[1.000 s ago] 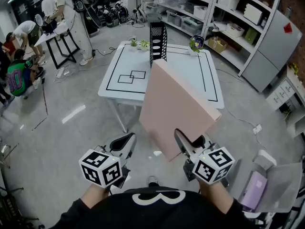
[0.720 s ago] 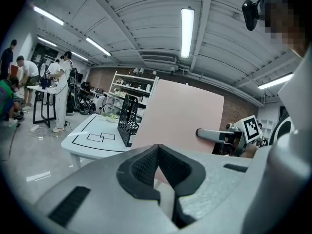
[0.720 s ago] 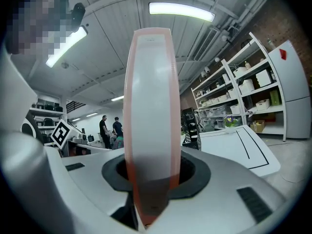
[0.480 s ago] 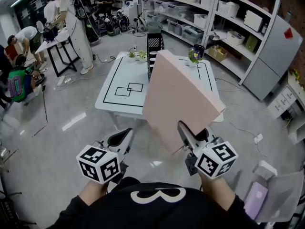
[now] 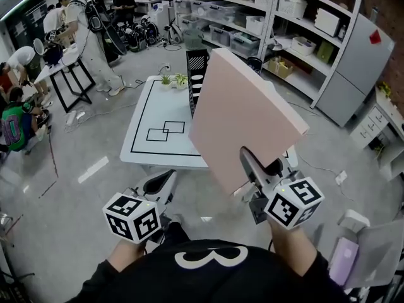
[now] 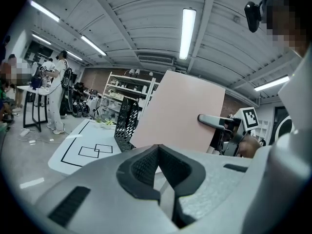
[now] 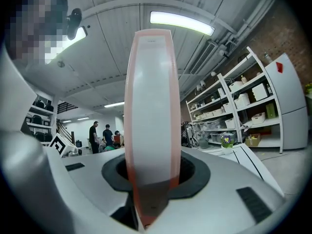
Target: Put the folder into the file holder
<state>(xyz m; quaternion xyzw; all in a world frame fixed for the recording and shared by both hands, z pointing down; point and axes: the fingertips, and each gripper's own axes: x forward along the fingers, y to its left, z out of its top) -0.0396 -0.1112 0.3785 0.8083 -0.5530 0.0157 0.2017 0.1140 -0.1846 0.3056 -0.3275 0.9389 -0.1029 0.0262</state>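
Folder (image 5: 243, 115) is pinched at its lower edge by your right gripper (image 5: 251, 168), rising ahead of its jaws. Over the last second you have carried it higher and closer to the file holder (image 5: 197, 74), now ahead and left of that gripper, so slotting it comes next. Your left gripper (image 5: 165, 180) is closed, empty.

Floor: we see glossy grey floor (image 5: 76, 194).
Furniture: a white table (image 5: 144, 109) with black lines; white shelves (image 5: 281, 8) behind.
Light: we see tube lamps (image 6: 187, 28) overhead.
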